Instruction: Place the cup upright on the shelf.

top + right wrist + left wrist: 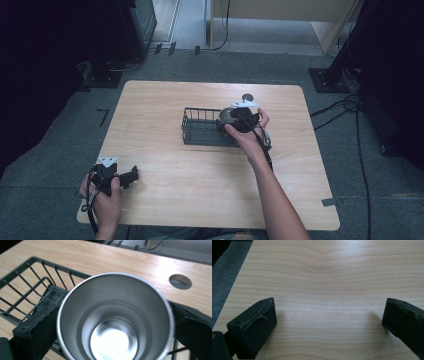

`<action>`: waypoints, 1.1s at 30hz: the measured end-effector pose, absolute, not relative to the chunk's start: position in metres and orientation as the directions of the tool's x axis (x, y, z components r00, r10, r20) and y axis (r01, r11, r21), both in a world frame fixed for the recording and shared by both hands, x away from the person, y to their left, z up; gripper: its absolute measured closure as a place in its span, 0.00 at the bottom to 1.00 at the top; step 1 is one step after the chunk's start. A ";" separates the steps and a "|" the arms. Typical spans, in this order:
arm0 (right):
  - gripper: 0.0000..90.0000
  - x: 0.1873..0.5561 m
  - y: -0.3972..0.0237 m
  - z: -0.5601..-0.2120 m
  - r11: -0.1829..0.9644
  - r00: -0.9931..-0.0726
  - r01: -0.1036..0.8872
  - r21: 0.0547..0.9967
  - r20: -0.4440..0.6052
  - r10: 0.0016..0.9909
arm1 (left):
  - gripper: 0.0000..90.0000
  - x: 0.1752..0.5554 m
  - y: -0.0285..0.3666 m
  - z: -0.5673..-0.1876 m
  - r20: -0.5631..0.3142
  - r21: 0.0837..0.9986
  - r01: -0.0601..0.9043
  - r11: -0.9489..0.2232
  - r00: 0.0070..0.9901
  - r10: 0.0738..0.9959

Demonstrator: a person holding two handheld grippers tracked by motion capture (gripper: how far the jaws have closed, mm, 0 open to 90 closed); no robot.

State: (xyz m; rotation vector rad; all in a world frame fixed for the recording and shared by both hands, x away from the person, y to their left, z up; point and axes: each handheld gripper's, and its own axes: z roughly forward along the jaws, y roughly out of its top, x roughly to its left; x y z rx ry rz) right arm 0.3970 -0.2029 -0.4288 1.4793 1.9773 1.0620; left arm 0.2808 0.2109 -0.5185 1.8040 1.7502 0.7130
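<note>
Left gripper [131, 175]: sitting at the table's [165, 200] 8 o'clock corner in the person's left hand [105, 197], its jaws standing wide apart over bare wood, nothing between them.
Rack [197, 131]: a dark wire basket lying just past the table's centre, toward 1 o'clock.
Cup [115, 317]: a steel cup, mouth facing the right gripper view, being held at the rack's 3 o'clock end, above its wires.
Right gripper [231, 120]: reaching in from 5 o'clock in the right hand [247, 131], its jaws pressing on the cup's opposite sides.
Hole [180, 281]: a round opening in the tabletop, lying beyond the cup toward 12 o'clock.
</note>
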 end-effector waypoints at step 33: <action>0.00 0.330 -0.264 -0.403 0.052 -0.275 0.525 0.849 0.112 0.955 | 0.00 0.281 0.211 -0.519 0.011 0.691 0.722 -0.024 0.023 1.000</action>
